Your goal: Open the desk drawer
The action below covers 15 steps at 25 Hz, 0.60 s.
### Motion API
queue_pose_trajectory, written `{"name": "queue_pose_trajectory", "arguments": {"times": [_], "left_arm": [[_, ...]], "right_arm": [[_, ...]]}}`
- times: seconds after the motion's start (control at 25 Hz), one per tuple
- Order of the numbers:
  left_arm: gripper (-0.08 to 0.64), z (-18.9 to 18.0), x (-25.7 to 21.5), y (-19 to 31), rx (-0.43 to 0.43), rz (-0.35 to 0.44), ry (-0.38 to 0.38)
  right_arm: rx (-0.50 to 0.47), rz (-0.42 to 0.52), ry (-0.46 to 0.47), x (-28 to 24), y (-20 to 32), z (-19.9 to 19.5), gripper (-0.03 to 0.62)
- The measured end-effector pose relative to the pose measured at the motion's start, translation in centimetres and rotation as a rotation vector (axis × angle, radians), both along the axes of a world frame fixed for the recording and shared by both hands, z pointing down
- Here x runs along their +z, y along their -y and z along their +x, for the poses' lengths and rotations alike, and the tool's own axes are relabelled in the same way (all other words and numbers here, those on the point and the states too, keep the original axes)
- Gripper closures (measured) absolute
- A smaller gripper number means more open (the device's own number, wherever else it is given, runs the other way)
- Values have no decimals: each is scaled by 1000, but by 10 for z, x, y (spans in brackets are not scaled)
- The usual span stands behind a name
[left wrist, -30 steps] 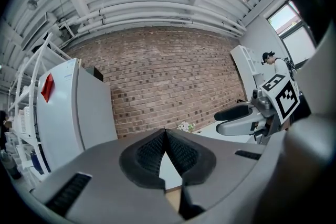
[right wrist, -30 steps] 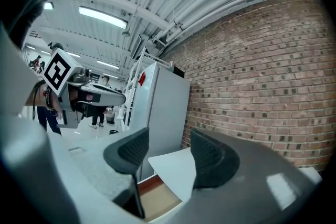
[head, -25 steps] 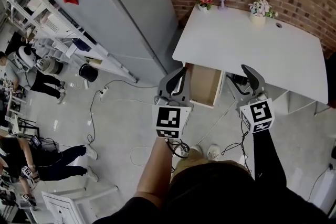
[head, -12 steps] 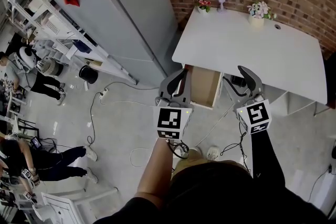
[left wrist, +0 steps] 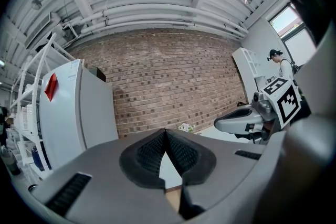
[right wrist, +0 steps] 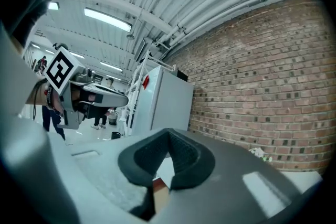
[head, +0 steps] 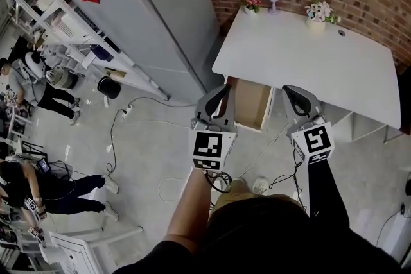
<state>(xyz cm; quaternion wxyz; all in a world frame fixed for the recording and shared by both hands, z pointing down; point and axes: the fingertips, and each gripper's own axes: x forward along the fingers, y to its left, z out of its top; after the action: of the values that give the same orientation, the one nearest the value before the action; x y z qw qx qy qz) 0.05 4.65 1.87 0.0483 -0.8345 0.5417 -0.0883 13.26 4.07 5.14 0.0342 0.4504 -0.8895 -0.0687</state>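
Head view showed the drawer point(head: 249, 102) pulled out beneath the white bench point(head: 302, 61), with the left tongs point(head: 220, 92) and right tongs point(head: 289, 90) near it. Left gripper view showed jaws together, empty. Right gripper view showed jaws just closed, gripping nothing.

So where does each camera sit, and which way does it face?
Head view: on the person's head, facing steeply down at the white desk and open drawer; both forearms, left tongs and right tongs show.
Left gripper view: on the left tongs, facing the brick wall; shut jaws below.
Right gripper view: on the right tongs, just closed, empty; same wall.
Shared: wall, fridge, each other's tongs.
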Motion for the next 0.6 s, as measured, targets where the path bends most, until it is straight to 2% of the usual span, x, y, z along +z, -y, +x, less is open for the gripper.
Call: {"name": "queue_pose_trajectory", "arguments": {"times": [0.12, 0.36, 0.6], "left_arm": [[552, -3, 2, -1, -3, -3, 2], [552, -4, 2, -3, 3, 10, 3], [552, -3, 5, -4, 6, 3, 9]], "right_arm": [[-24, -9, 5, 1, -3, -4, 594], [6, 17, -58, -1, -4, -5, 594], [12, 12, -67, -1, -4, -5, 594]]}}
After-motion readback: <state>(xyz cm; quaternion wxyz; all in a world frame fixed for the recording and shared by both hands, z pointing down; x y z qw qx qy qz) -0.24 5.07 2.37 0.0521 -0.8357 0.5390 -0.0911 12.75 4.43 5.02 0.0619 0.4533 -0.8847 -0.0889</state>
